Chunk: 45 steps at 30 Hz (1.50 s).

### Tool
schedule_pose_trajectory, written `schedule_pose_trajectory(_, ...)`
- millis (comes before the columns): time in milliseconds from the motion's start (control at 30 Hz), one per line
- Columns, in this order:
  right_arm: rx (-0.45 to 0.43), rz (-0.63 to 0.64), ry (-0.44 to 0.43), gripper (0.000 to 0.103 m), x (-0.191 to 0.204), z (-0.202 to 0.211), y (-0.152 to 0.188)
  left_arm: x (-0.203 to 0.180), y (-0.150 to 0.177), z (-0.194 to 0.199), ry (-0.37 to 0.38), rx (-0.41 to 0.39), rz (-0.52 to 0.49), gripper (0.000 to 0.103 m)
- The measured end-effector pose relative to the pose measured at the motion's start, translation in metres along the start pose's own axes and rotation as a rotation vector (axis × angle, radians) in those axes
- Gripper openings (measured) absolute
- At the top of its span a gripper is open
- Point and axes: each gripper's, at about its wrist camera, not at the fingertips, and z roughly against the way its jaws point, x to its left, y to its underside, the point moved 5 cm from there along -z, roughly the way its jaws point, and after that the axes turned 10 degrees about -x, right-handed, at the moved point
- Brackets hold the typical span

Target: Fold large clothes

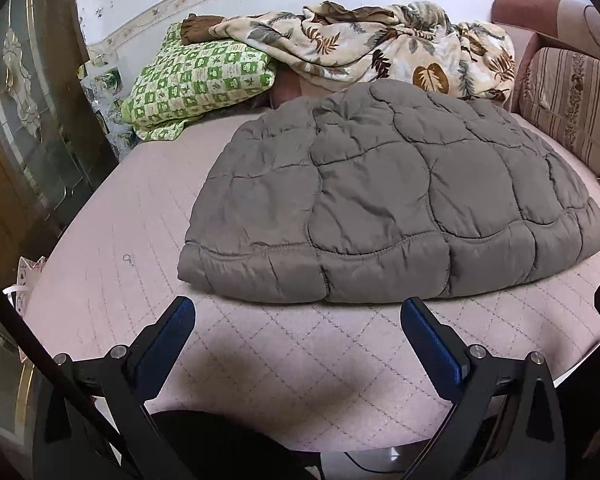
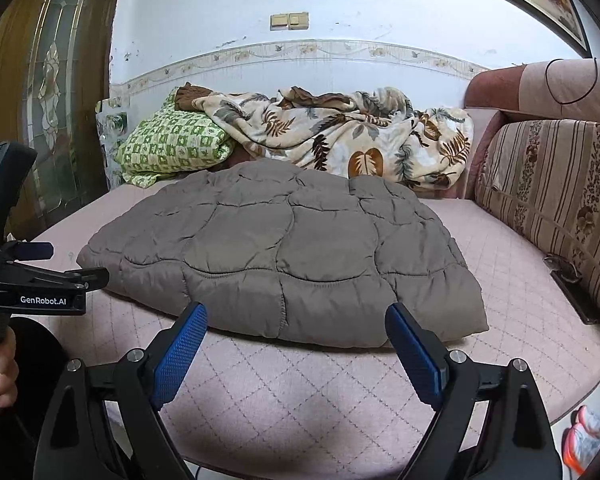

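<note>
A grey quilted puffy garment point(image 1: 396, 200) lies folded flat on the pink quilted bed point(image 1: 260, 360); in the right wrist view the garment point(image 2: 284, 252) fills the middle of the bed point(image 2: 292, 392). My left gripper point(image 1: 298, 308) hangs open just short of the garment's near edge, nothing between its blue pads. My right gripper point(image 2: 296, 314) is open too, its fingertips level with the garment's near hem and apart from it. The left gripper's body point(image 2: 32, 276) shows at the left, held by a hand point(image 2: 0, 376).
A green checked pillow point(image 1: 196, 80) and a crumpled leaf-print blanket point(image 1: 388, 48) lie along the far wall. A striped sofa cushion point(image 2: 552, 188) lines the right side. A glass-panelled wooden door point(image 1: 24, 112) stands at the left. Shoes point(image 2: 588, 436) sit on the floor at the right.
</note>
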Motion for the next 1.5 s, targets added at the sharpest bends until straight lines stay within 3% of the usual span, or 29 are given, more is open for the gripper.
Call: schedule_pose_trajectory(1500,0.034,-0.01,-0.001,0.093,0.0007,-0.0054,0.0089,-0.0027,0.0019,-0.0043,-0.022,0.013,-0.028,0.102)
